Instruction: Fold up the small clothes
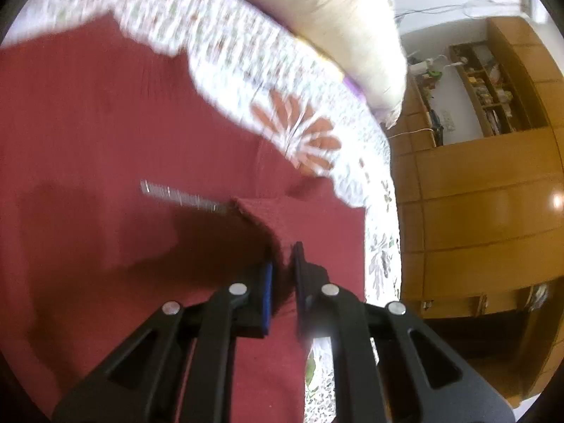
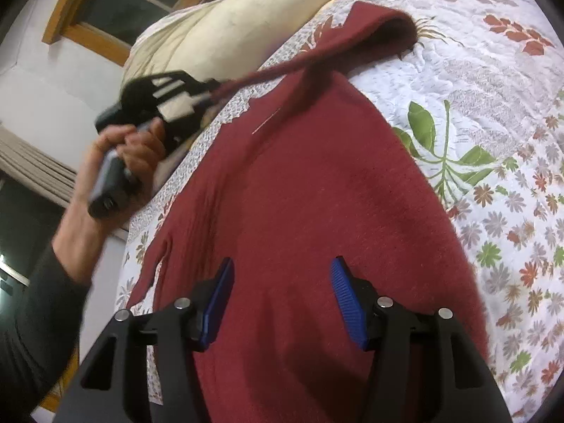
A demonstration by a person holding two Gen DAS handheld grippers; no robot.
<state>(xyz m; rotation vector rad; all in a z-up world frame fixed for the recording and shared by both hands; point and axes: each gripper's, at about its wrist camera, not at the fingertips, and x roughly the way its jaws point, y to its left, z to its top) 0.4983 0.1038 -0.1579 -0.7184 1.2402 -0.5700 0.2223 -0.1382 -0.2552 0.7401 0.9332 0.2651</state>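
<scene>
Left tool (image 1: 282, 275) has its jaws pinched nearly together on a lifted corner of the maroon garment (image 2: 299, 194), while the right tool (image 2: 280, 299) hangs wide open over the cloth's near end, gripping nothing.

Largest in view, the bed's floral quilt (image 2: 476, 112) carries everything; a cream pillow (image 2: 229, 31) sits at its far edge. Spread flat across the quilt lies the garment, one corner drawn up into a taut ridge toward the left tool, which a hand (image 2: 137, 148) in a dark sleeve holds.

Judging by its drape and fuzzy face, the cloth is soft, light and limp, likely a knit; it should sag wherever it is unsupported, so corners and hems are the best places to take hold, with both layers pinched together.

Motion blur smears the left wrist view, so a pale streak (image 1: 179, 197) on the fabric cannot be identified. Whether this is a sweater or a shawl is unclear, since its near end is cut off behind the right tool.
</scene>
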